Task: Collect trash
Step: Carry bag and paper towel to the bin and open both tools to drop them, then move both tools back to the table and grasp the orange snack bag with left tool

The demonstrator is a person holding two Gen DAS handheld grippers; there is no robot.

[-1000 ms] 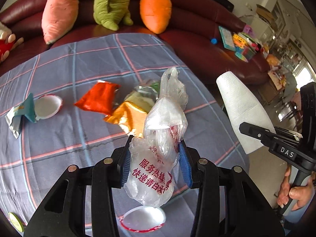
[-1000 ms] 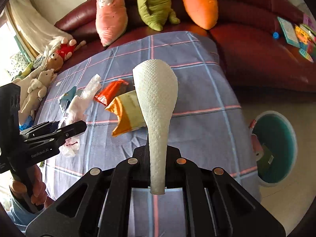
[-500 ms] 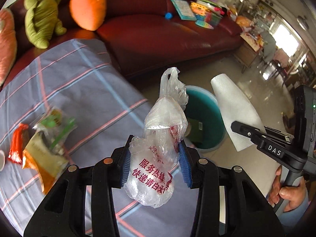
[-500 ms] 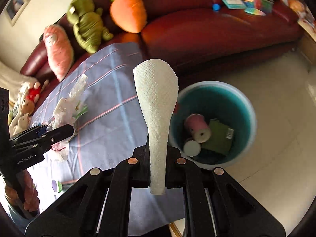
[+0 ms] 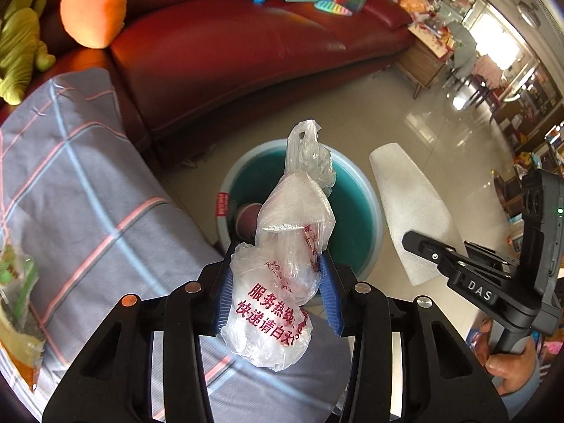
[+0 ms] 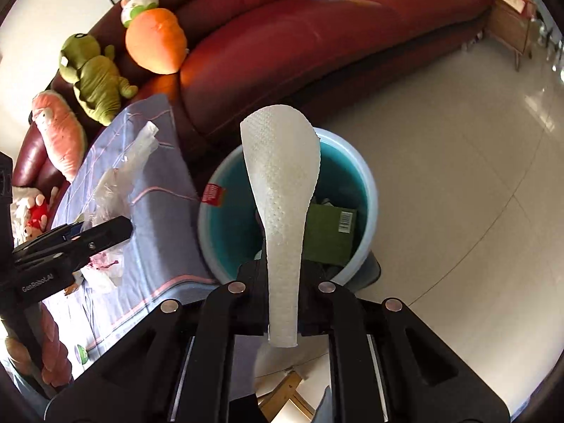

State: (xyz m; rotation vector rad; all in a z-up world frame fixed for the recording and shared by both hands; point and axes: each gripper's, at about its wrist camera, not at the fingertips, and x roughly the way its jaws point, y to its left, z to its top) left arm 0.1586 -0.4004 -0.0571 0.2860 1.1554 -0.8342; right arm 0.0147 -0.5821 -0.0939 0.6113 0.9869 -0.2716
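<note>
My left gripper (image 5: 276,282) is shut on a crumpled clear plastic bag (image 5: 285,232) with red print, blue pads pressing both sides. It hangs over the table's corner, just short of the teal trash bin (image 5: 359,218) on the floor. My right gripper (image 6: 282,275) pinches a white paper towel (image 6: 282,176) that stands up over the trash bin (image 6: 370,190); its jaws are starting to open, with the towel still between them. Inside the bin lie a green box (image 6: 328,232) and a pink roll (image 5: 246,216). The left gripper (image 6: 120,227) with its plastic bag (image 6: 116,183) also shows at the right wrist view's left.
The table with a grey checked cloth (image 5: 70,194) fills the left, with snack wrappers (image 5: 14,282) at its edge. A red leather sofa (image 5: 246,46) with plush toys (image 6: 155,42) curves behind the bin. Shiny tiled floor (image 6: 458,141) spreads to the right.
Both grippers swung from over the table to the bin beside it, carrying the bag and the towel. The wrappers slid out to the left; the bin now sits under both loads.
</note>
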